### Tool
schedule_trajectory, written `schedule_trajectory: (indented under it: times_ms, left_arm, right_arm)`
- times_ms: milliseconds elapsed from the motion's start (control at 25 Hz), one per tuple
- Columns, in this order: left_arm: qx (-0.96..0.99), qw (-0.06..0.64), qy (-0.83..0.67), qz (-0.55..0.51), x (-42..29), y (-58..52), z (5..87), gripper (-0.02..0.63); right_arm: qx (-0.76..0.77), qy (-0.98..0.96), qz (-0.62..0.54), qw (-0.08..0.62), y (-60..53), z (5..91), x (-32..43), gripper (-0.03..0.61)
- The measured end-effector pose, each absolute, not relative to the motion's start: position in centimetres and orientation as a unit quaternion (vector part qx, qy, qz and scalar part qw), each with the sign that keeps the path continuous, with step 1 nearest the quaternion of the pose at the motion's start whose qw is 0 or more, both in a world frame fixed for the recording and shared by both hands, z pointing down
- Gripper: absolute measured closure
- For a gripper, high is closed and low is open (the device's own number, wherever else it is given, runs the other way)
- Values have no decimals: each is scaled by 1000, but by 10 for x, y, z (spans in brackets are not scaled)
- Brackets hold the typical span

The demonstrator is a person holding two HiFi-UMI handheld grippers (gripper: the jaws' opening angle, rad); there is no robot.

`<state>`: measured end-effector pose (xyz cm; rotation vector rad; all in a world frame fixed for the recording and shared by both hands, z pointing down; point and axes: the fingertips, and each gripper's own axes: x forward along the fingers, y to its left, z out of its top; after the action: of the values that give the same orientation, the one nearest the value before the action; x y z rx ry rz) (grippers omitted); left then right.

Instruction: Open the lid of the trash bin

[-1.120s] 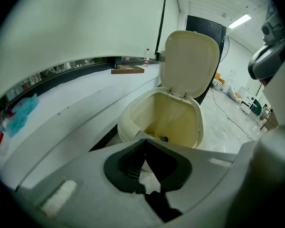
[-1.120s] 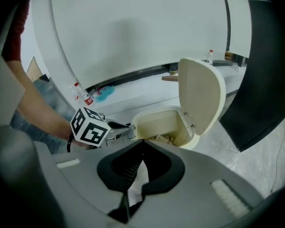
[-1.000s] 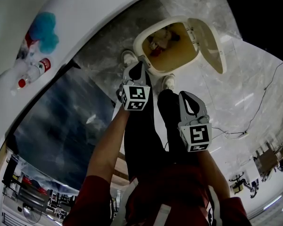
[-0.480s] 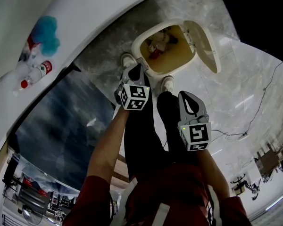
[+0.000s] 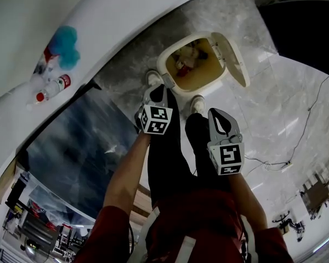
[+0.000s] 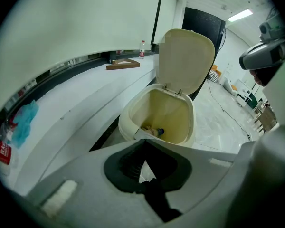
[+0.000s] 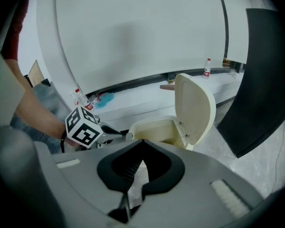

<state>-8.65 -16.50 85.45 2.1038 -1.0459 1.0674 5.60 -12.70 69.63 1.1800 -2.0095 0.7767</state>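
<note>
In the head view, the cream plastic trash bin (image 5: 163, 66) is seen on the floor with its hinged lid (image 5: 237, 59) raised, so opening is judged done and only withdrawal is called for. The left gripper (image 5: 161, 87) is held forward just beside the rim, the right gripper (image 5: 219, 114) lower and apart from it. In each gripper view, the jaws are seen closed together on nothing.

Cream trash bin (image 5: 165, 60), lid (image 5: 237, 63) up; left hand-held gripper (image 5: 162, 90) beside it.
</note>
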Motion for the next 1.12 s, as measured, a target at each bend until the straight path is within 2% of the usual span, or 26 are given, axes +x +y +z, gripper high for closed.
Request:
schedule_trajectory:
  times_ms: [680, 1120]
  left_arm:
    - [796, 240, -410, 375, -66, -144, 739, 609]
    - [776, 211, -494, 331, -82, -139, 648, 609]
  right_arm:
    - [448, -795, 256, 318, -122, 637, 70, 578]
    - [456, -810, 223, 293, -137, 597, 102, 578]
